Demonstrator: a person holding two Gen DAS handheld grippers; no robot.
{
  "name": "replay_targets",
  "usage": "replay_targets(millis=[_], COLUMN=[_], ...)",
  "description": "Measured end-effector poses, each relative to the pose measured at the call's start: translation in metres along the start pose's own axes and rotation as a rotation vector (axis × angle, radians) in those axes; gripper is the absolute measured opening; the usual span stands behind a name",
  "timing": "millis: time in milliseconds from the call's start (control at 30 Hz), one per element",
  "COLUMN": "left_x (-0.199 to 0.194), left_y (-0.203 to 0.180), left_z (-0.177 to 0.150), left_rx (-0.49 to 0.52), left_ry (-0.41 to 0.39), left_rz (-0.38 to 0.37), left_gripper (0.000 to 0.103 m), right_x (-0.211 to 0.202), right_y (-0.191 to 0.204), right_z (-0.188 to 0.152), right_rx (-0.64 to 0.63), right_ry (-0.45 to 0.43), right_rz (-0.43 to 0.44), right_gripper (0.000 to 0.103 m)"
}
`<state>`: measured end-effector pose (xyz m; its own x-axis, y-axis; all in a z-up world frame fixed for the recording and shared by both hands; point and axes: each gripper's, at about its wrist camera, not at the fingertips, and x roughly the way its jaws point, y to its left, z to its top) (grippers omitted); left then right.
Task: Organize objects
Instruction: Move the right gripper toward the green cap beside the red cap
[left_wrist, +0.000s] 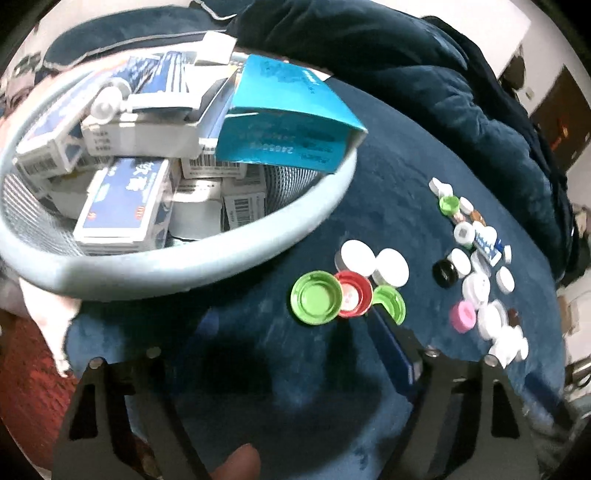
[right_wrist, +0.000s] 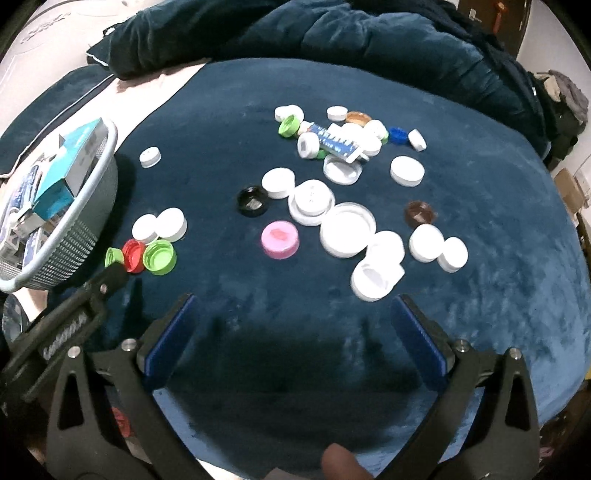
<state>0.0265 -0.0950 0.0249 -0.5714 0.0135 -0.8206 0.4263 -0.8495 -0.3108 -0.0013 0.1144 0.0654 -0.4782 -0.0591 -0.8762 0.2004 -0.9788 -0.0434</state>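
A pale blue mesh basket (left_wrist: 207, 273) holds several blue-and-white boxes, and a teal box (left_wrist: 288, 122) lies tilted across its rim. On the dark blue cloth beside it sit a green cap (left_wrist: 316, 297), a red cap (left_wrist: 352, 299) and two white caps. My left gripper (left_wrist: 273, 343) is open and empty, its right finger close to a second green cap (left_wrist: 389, 302). In the right wrist view, many loose caps are scattered: a pink cap (right_wrist: 279, 239), a black cap (right_wrist: 253, 201), several white ones and a small blue tube (right_wrist: 332, 142). My right gripper (right_wrist: 293, 301) is open above bare cloth, short of them.
A bunched dark blue blanket (right_wrist: 332, 37) lies along the far side. The basket (right_wrist: 107, 147) stands at the cloth's left edge, with the left gripper's finger (right_wrist: 107, 277) just in front of it. Red floor (left_wrist: 26, 369) shows beyond the left edge. A fingertip (right_wrist: 340, 461) shows at the bottom.
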Motion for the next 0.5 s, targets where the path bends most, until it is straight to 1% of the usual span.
replay_targets(millis=[100,133,200,233,267,300,433,500], left_x=[0.005,0.006,0.012,0.016,0.017,0.018,0.013,0.006], left_y=[-0.003,-0.004,-0.007,-0.008,-0.006,-0.005,-0.003,-0.001], left_z=[0.005,0.006,0.008,0.009,0.009,0.009,0.008,0.007], left_rx=[-0.023,-0.024,-0.016,-0.014,-0.016,-0.017,-0.005,0.009], left_ry=[-0.005,-0.007,0.0,0.012,0.016,0.019,0.025,0.02], left_rz=[-0.025,-0.03,-0.043,-0.046,-0.045,-0.044,-0.061,-0.058], left_gripper=[0.075,0.069,0.056,0.044,0.035,0.031,0.031,0.031], right_x=[0.001,0.002,0.002,0.003,0.002,0.001,0.0,0.001], right_y=[0.003,0.003,0.003,0.003,0.003,0.004,0.006,0.01], right_z=[-0.005,-0.006,-0.008,-0.008,-0.009,-0.01,-0.008,-0.005], right_rx=[-0.002,-0.006,-0.002,-0.004,-0.004,-0.006,-0.01,-0.009], right_ry=[0.008,0.009,0.011,0.01,0.01,0.009,0.003,0.0], right_rz=[0.005,0.009,0.011,0.011,0.01,0.009,0.013,0.026], right_gripper=[0.103,0.103,0.103,0.103,0.103,0.103,0.103,0.103])
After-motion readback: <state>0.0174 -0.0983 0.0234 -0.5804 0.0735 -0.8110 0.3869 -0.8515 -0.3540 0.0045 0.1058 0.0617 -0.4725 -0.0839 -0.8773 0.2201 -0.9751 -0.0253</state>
